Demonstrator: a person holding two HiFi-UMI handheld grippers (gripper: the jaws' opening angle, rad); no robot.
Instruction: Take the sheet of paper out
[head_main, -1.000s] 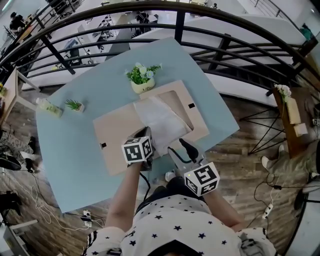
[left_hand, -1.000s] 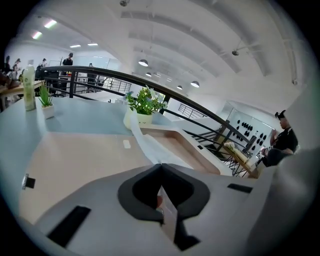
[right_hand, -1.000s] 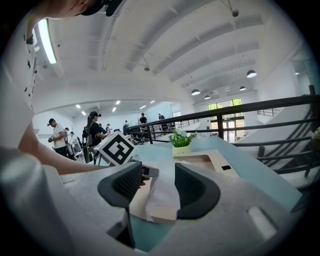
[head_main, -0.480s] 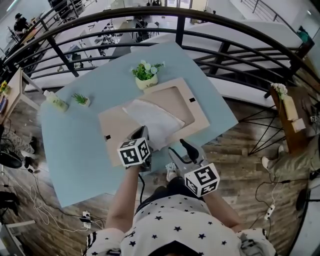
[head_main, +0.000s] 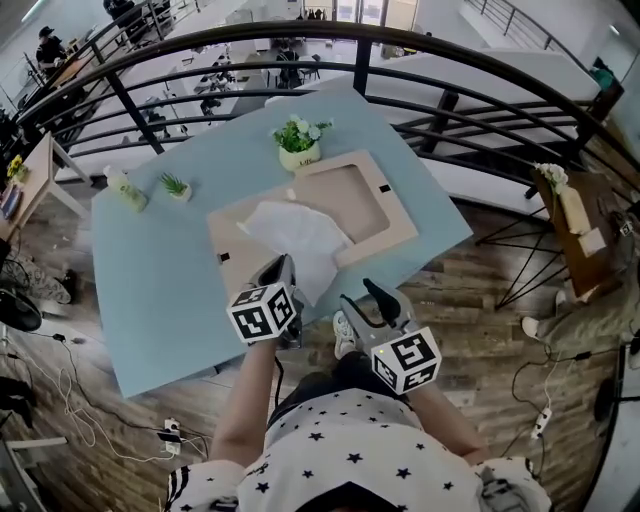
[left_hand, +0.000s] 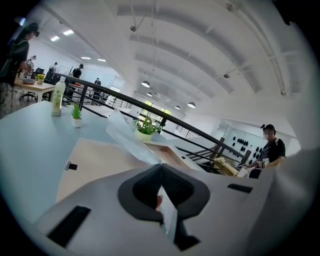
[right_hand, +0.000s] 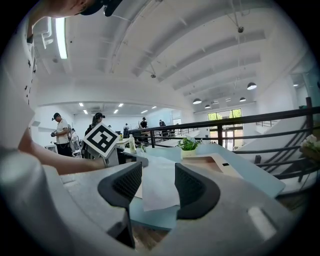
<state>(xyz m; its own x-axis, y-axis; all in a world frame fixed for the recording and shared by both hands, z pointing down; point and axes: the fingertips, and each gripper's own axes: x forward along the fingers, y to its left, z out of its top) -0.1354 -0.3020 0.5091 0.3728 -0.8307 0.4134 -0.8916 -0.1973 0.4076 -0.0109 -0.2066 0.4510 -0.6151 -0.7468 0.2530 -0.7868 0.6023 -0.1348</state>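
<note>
White sheet of paper (head_main: 297, 236) pinched at its near edge by the left gripper (head_main: 284, 267), draped over the beige windowed board (head_main: 388, 236). Right gripper (right_hand: 155, 185) jaws apart, empty. Judged mostly out; far edge possibly not free.

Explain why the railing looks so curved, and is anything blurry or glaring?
Head view: the wide lens bows the railing into an arc. Left gripper view: black corners, and the close left tool looks soft. Right gripper view: a ceiling light strip glares white.
</note>
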